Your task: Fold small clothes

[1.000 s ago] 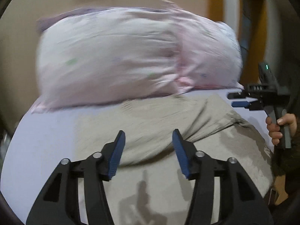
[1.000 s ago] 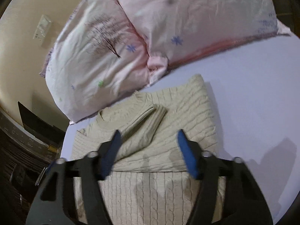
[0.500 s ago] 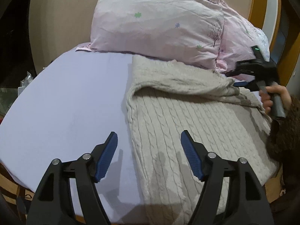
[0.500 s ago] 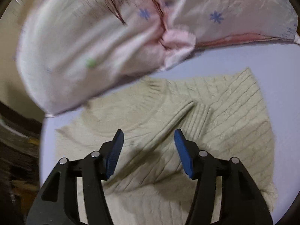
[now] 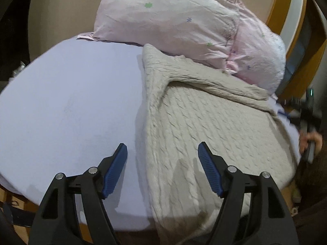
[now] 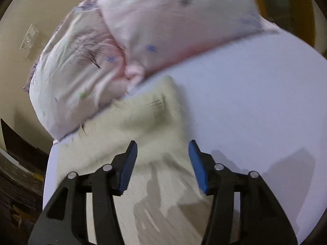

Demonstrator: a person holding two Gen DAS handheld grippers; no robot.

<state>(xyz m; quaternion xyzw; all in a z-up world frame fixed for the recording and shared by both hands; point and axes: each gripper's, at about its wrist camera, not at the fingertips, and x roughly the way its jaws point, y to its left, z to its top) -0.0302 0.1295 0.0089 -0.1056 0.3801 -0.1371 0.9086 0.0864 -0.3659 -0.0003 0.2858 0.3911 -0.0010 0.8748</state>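
A beige cable-knit sweater (image 5: 204, 126) lies flat on the lavender bed sheet (image 5: 71, 102), with one sleeve folded across its upper part. My left gripper (image 5: 162, 163) is open and empty above the sweater's lower left edge. My right gripper (image 6: 161, 161) is open and empty above the sweater (image 6: 143, 122) near its right side; this view is blurred. The right gripper also shows in the left wrist view (image 5: 302, 114), held in a hand at the sweater's far right edge.
Two pink patterned pillows (image 5: 173, 20) lie against the wall behind the sweater, also in the right wrist view (image 6: 122, 40). The bed's front edge (image 5: 122, 226) drops off near my left gripper. A wooden frame (image 5: 286, 10) stands at the right.
Both grippers have pulled back from the pillows toward the sweater's lower part. The left gripper has opened wider. The right gripper has swung to the sweater's right side.
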